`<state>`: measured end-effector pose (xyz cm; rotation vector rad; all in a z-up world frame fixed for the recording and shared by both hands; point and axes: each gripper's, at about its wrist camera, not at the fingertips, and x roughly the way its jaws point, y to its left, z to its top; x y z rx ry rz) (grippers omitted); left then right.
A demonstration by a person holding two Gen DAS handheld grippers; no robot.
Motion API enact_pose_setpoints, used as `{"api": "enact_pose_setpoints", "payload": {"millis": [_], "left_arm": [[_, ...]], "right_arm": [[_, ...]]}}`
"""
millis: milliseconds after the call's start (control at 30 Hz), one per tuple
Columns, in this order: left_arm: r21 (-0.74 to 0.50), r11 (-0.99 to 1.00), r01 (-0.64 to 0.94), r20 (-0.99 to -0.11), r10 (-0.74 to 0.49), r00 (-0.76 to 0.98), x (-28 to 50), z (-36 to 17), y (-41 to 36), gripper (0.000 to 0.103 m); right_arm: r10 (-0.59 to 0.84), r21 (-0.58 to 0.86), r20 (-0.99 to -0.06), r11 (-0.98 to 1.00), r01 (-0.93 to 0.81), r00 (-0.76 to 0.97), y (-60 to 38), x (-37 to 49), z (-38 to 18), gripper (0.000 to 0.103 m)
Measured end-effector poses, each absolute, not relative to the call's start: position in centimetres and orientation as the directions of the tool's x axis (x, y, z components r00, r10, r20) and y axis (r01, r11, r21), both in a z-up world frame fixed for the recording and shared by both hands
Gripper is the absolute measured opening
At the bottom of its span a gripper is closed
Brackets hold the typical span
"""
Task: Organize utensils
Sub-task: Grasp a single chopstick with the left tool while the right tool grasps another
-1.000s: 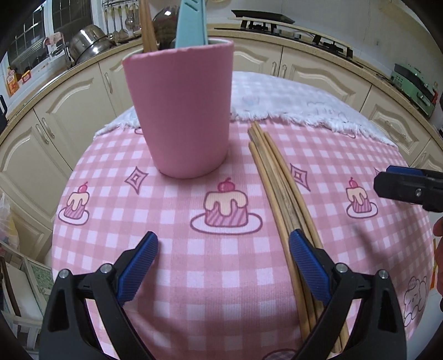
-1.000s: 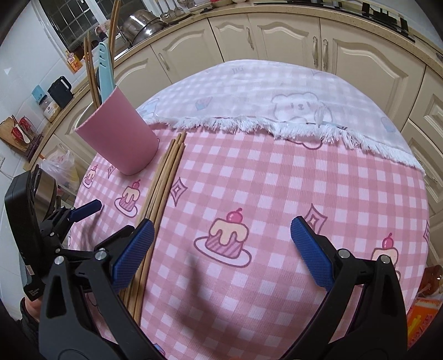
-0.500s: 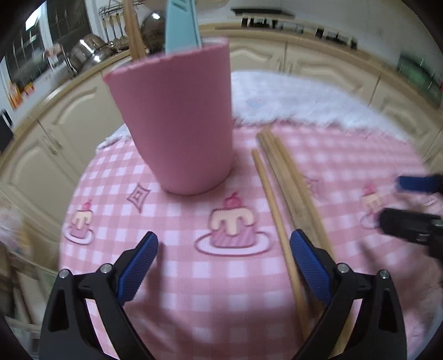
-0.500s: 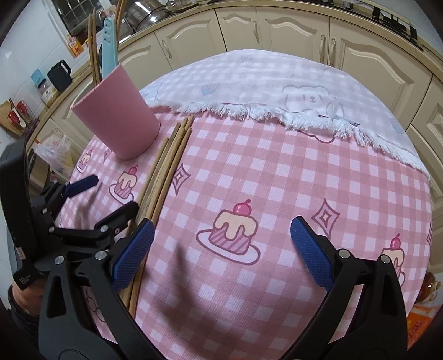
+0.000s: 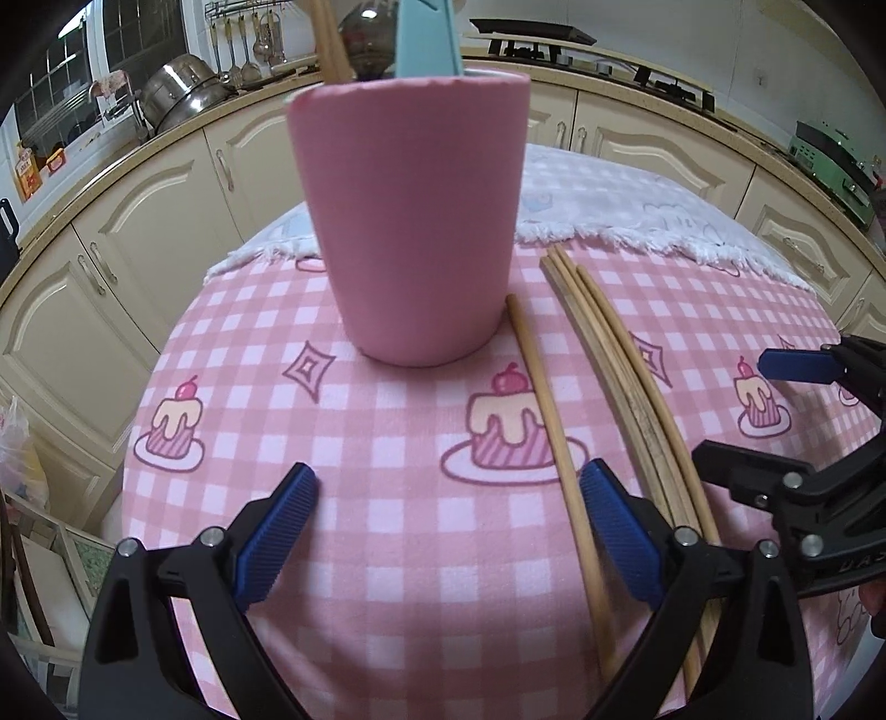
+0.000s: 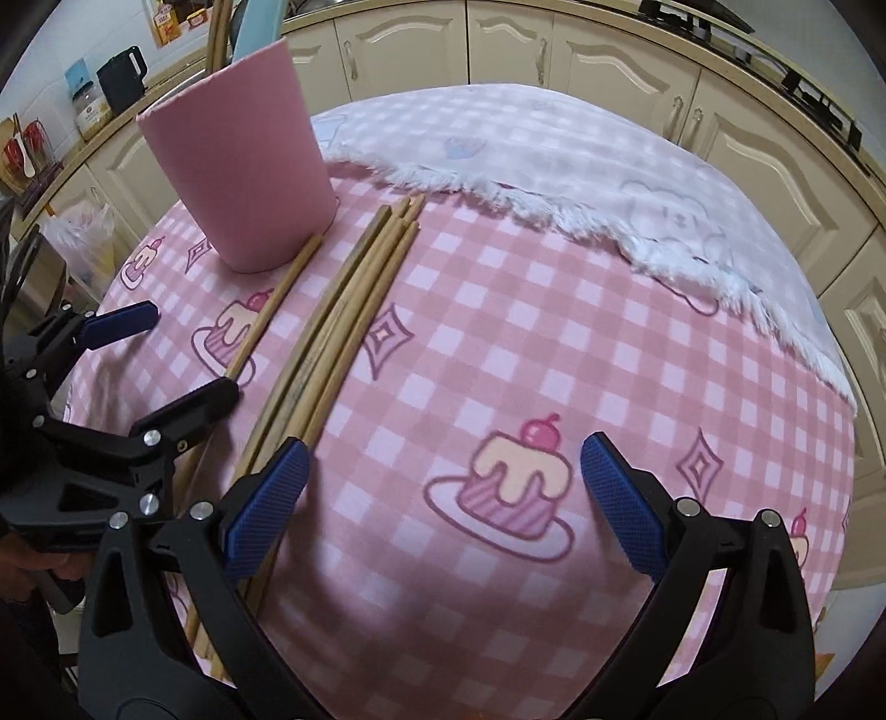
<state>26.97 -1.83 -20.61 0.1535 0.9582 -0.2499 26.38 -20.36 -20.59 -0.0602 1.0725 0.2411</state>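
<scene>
A pink cup [image 5: 412,221] stands on the pink checked tablecloth [image 5: 387,554] and holds wooden chopsticks [image 5: 329,39] and a light blue utensil [image 5: 426,36]. One loose chopstick [image 5: 545,410] lies apart, just inside my left gripper's right finger. A bundle of several chopsticks [image 5: 626,376] lies to its right. My left gripper [image 5: 448,531] is open and empty above the cloth. My right gripper [image 6: 440,504] is open and empty, its left finger over the bundle [image 6: 343,321]. The cup [image 6: 243,166] and the left gripper [image 6: 166,360] show in the right wrist view.
A white fringed cloth [image 6: 581,171] covers the table's far part. Cream kitchen cabinets [image 5: 133,232] and a counter with pots [image 5: 183,94] ring the table. A stove [image 5: 581,50] stands at the back. The table edge drops off at the left.
One chopstick has separated from the bundle toward the cup. My left gripper moved forward toward the cup and left of the bundle. My right gripper moved left toward the bundle and closer to the left gripper.
</scene>
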Motion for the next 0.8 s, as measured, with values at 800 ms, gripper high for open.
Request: {"api": "enact_pose_setpoints", "payload": {"millis": [800], "left_arm": [[0.06, 0.951, 0.303, -0.83, -0.121, 0.545, 28.1, -20.9, -1.3, 0.094]], "right_arm": [[0.097, -0.011, -0.905, 0.968, -0.25, 0.414, -19.1, 27.6, -20.7, 0.085]]}}
